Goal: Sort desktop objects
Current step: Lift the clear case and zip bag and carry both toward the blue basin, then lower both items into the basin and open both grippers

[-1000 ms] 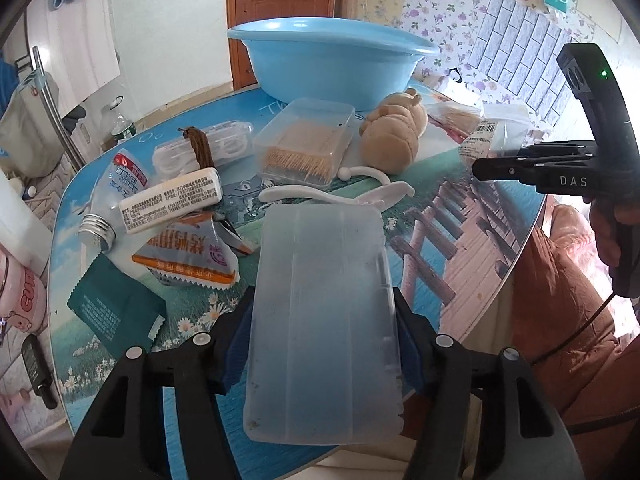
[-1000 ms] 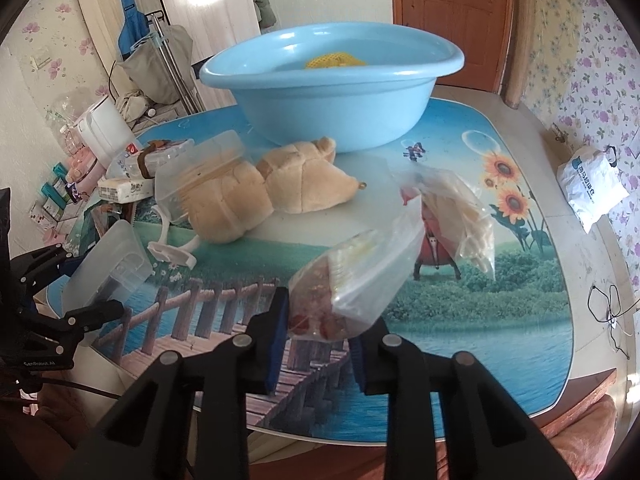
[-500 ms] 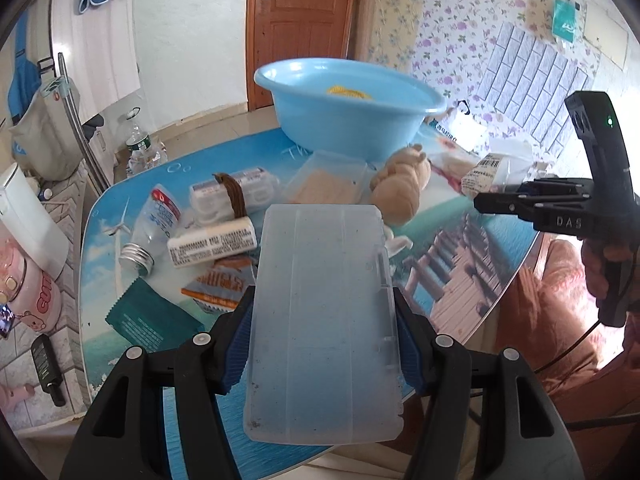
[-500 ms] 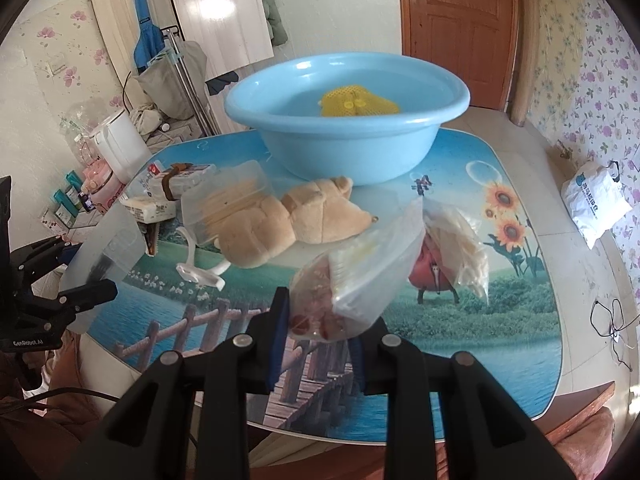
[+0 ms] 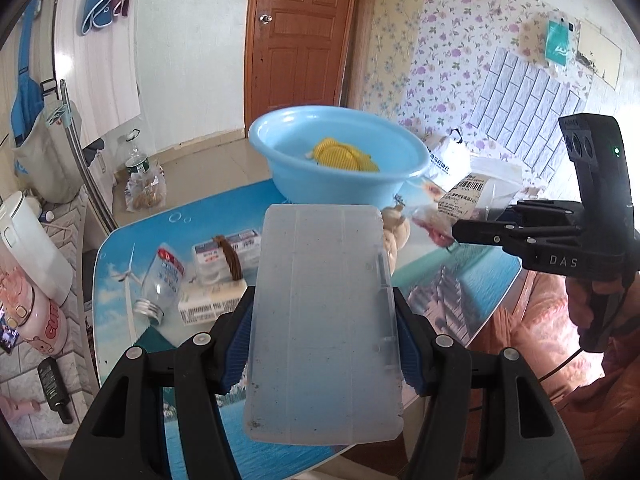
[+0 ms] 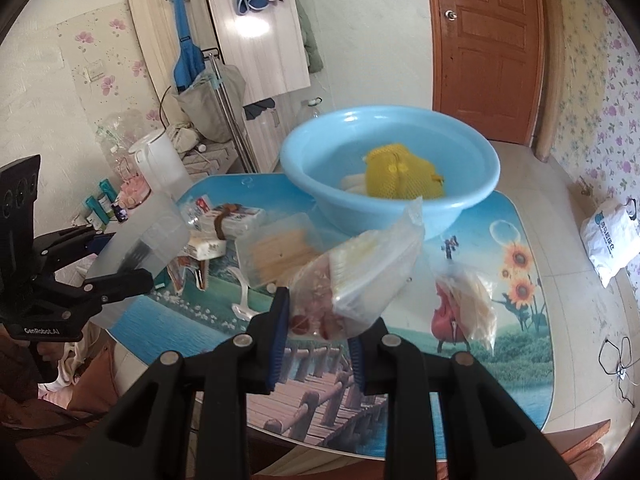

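My left gripper (image 5: 323,344) is shut on a frosted plastic box (image 5: 325,320) and holds it high above the table's near edge; box and gripper also show in the right wrist view (image 6: 144,240). My right gripper (image 6: 318,320) is shut on a clear snack bag (image 6: 360,276) with red and white contents, held above the table; in the left wrist view the bag (image 5: 476,196) sits in that gripper (image 5: 460,234) at the right. A light blue basin (image 6: 392,184) holding a yellow mesh pouch (image 6: 400,178) stands at the table's far side.
On the picture-printed table (image 6: 520,344) lie a toothpick box (image 6: 280,252), a second clear bag (image 6: 468,304), a white hook (image 6: 244,304), an empty bottle (image 5: 160,284), tissue packs (image 5: 224,252) and a white carton (image 5: 208,304). A kettle (image 6: 156,164) stands beyond the left edge.
Both grippers have risen well above the table with their loads. The basin's inside and the yellow pouch have come into view, and the table items look smaller.
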Tool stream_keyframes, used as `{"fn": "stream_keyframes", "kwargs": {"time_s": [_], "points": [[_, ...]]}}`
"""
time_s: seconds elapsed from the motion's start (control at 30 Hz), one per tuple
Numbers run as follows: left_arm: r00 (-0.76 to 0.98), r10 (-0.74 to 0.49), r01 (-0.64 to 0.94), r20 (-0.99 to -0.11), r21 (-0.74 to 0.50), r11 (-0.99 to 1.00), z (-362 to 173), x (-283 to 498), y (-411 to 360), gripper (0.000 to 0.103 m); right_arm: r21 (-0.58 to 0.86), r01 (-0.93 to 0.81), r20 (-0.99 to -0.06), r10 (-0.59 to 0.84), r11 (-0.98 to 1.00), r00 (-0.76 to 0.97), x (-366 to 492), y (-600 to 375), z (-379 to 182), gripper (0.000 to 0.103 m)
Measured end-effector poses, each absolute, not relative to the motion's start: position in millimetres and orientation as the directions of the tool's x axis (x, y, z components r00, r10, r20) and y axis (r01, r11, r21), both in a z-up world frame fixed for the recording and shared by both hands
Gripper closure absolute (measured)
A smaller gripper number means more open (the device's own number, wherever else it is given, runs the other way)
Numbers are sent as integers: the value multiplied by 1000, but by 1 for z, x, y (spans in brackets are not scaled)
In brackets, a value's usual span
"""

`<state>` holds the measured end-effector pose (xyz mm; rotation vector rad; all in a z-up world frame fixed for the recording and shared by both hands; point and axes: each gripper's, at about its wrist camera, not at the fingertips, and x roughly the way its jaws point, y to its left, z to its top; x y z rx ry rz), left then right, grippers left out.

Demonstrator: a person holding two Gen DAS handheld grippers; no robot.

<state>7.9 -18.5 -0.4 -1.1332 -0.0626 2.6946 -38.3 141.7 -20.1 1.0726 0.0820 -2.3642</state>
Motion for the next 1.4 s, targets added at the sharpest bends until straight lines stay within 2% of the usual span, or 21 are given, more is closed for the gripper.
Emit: {"fn": "stream_keyframes", "kwargs": {"time_s": [0.57,1.0,1.3,1.37,1.4], "points": [[-705,228,-185,-672,-136,-973,19,-33,-10,42,183,477,-665,-465,-860,-584,-77,154,-4,77],[-701,277,-249,-657,-139,-958,21,-91,9,42,173,492,-655,-473,-853,-589,-117,151,-5,77],[-713,293,-269,-637,-138,-953,25,-160,23,42,164,460,-688,-435,-873,-581,-159,147,-17,77],[-708,291,-270,-643,-133,-953,23,-174,26,40,162,448,-699,-423,-879,-577,-166,147,-20,76],[-710,291,-271,-642,-133,-953,23,-178,27,37,159,444,-705,-416,-882,-574,-169,147,-21,75]]}}
